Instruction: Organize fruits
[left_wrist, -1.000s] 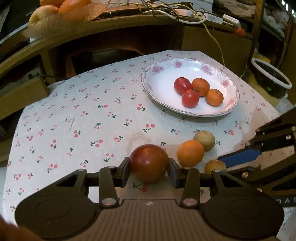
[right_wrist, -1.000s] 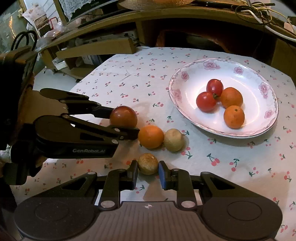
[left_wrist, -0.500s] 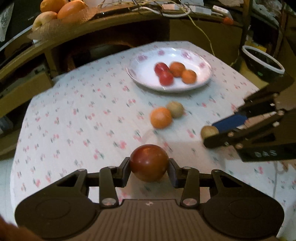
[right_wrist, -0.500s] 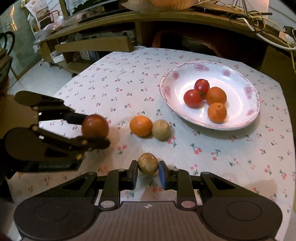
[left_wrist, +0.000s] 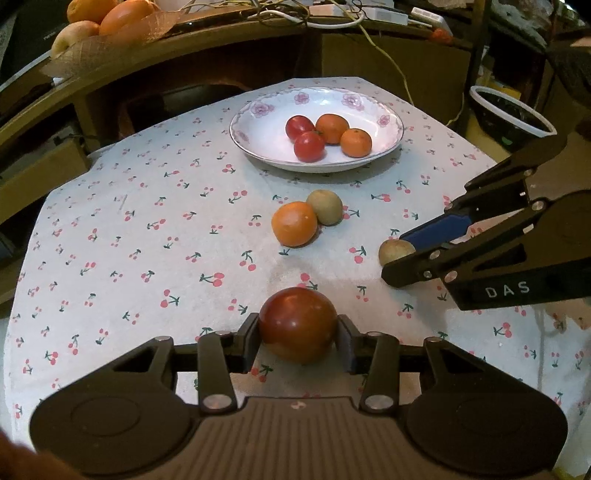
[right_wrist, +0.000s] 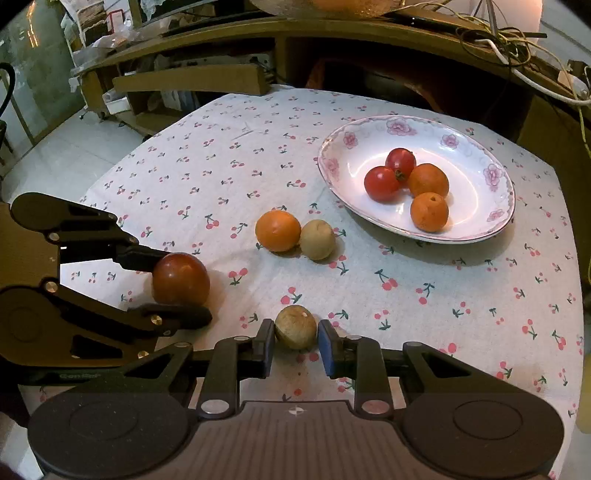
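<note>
Clamping the dark red tomato (left_wrist: 297, 324) across its middle, the left gripper (left_wrist: 298, 341) held it above the worktop (left_wrist: 147, 240), right gripper (right_wrist: 295, 345) pinching the small brown fruit (right_wrist: 295, 326); both looked smooth, round, bruisable.

2 grippers (right_wrist: 295, 345) (left_wrist: 298, 341); 1 plate (right_wrist: 476, 155); 3 tomatoes (right_wrist: 382, 183); 3 oranges (right_wrist: 277, 230); 2 brown fruits (right_wrist: 317, 239).

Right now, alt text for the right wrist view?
The right claw pinches a small tan fruit above a cherry-print tablecloth, while the left claw holds a dark red tomato. Beyond, an orange and another tan fruit touch; a floral plate holds four fruits.
</note>
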